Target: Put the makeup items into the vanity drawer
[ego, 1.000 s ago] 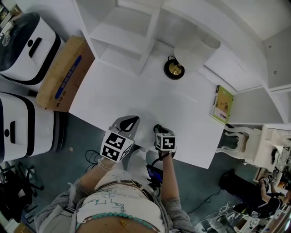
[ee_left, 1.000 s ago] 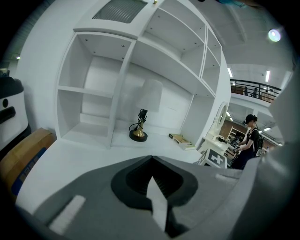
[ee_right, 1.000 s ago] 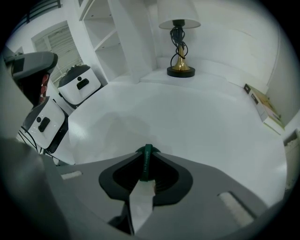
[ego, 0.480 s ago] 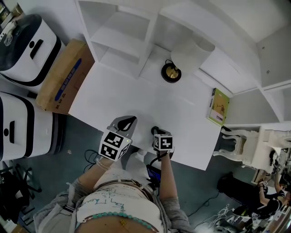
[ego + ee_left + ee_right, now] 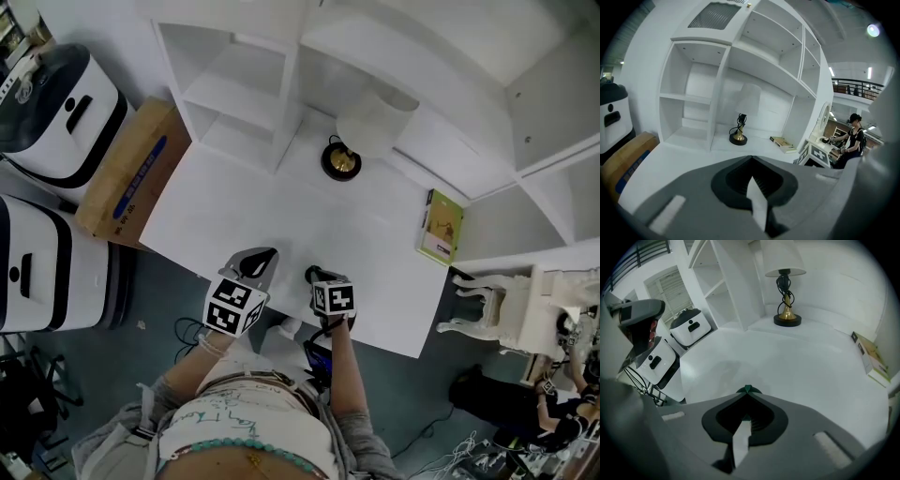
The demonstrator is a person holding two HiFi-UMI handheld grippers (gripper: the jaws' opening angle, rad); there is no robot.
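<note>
Standing at the near edge of the white desk (image 5: 281, 211); contents listed left to right. Far left, off the desk: two white-and-black appliances (image 5: 52, 103), one beyond the other, and a cardboard box (image 5: 127, 173) beside the desk's left edge. Back left: white shelf unit (image 5: 234, 80), with its open compartments facing me. My left gripper (image 5: 751, 158): jaws pressed together with the tips meeting and nothing between them, aimed across the desk toward the shelves and lamp. Centre back: lamp (image 5: 340, 161), upright, with a black base, brass stem and white shade above. My right gripper (image 5: 746, 394), just beside the left: jaws likewise closed tip to tip. A small dark-green point (image 5: 746, 389) shows just past the tips; I cannot tell what it is, whether it is pinched, or how its long axis lies. The makeup items and the drawer: I cannot make them out in any view. Back right: book (image 5: 441, 228), lying flat near the desk's right edge, its long axis running from the back toward the near edge. Beyond that edge: white carved furniture (image 5: 487, 305). Open room: bare white surface from my jaw tips to the lamp and book. The near edge runs under both grippers.
</note>
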